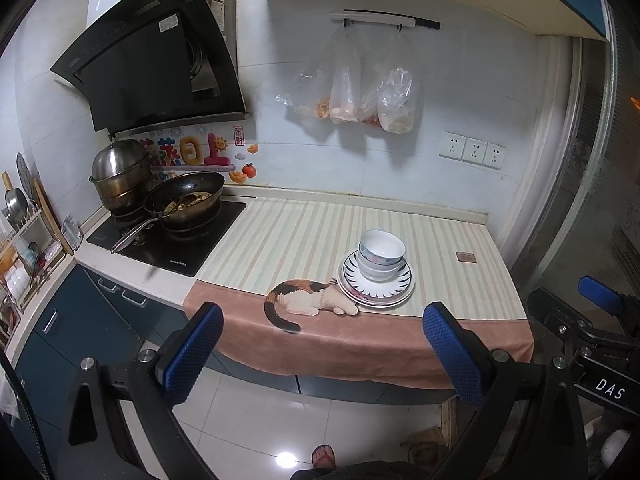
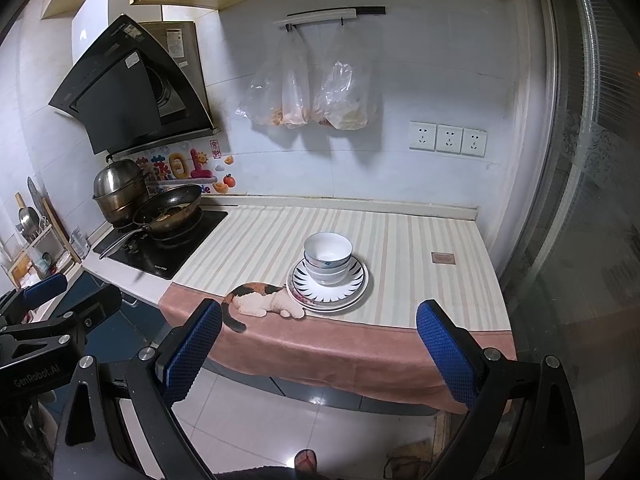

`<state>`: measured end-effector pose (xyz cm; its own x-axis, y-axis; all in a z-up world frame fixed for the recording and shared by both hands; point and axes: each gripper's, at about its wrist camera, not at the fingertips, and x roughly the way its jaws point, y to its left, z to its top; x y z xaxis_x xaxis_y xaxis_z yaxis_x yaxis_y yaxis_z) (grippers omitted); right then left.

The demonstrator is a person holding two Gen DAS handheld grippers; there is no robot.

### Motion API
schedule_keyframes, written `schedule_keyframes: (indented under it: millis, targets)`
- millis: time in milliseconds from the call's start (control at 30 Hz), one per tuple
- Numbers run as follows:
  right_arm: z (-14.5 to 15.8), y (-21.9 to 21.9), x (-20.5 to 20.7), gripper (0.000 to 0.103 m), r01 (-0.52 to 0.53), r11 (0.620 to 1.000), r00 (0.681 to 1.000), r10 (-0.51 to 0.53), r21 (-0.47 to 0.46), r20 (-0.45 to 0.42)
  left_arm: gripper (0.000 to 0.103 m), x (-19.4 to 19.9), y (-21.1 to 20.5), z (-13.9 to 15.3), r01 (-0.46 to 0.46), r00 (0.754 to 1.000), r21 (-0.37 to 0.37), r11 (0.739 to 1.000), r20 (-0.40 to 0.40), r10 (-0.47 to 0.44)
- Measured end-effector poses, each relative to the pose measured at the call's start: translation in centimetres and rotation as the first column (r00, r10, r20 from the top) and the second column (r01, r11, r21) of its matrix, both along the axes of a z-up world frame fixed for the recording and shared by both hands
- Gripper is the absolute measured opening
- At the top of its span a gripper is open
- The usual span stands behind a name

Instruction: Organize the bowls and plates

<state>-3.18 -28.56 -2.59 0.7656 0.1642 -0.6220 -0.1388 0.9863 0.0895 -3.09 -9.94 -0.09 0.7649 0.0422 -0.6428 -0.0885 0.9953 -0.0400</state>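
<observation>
A stack of white bowls (image 1: 381, 254) (image 2: 328, 258) with blue trim sits on a stack of plates (image 1: 394, 294) (image 2: 352, 288) with a black striped rim, on the striped counter mat (image 1: 280, 248) (image 2: 420, 280). My left gripper (image 1: 322, 328) is open and empty, held back from the counter's front edge, above the floor. My right gripper (image 2: 318, 326) is open and empty, also back from the counter. The right gripper shows at the right edge of the left wrist view (image 1: 600, 320); the left gripper shows at the left edge of the right wrist view (image 2: 44, 312).
A cat picture (image 1: 312, 300) (image 2: 260, 300) lies on the mat beside the plates. A gas stove (image 1: 168, 240) (image 2: 160, 248) at left holds a frying pan (image 1: 186, 198) (image 2: 168, 206) with food and a steel pot (image 1: 120, 176) (image 2: 118, 190). A dish rack (image 1: 24, 248) stands far left. Plastic bags (image 1: 352, 92) (image 2: 312, 96) hang on the wall.
</observation>
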Motion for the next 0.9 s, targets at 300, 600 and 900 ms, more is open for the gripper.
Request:
schedule_keyframes:
  millis: [300, 600, 900]
  targets:
    - [0.0, -0.2, 0.0, 0.1, 0.001, 1.0, 1.0, -0.001, 0.0, -0.002, 0.102, 0.2, 0.2, 0.1, 0.006, 1.0, -0.001, 1.0, -0.002, -0.006]
    - [0.0, -0.6, 0.2, 0.1, 0.001, 1.0, 1.0, -0.001, 0.001, -0.006, 0.102, 0.1, 0.4, 0.0, 0.009, 1.0, -0.001, 1.0, -0.002, -0.009]
    - [-0.1, -0.9, 0.7, 0.1, -0.003, 1.0, 1.0, 0.003, -0.002, -0.018, 0.102, 0.2, -1.1, -0.3, -0.004, 1.0, 0.001, 1.0, -0.01, 0.004]
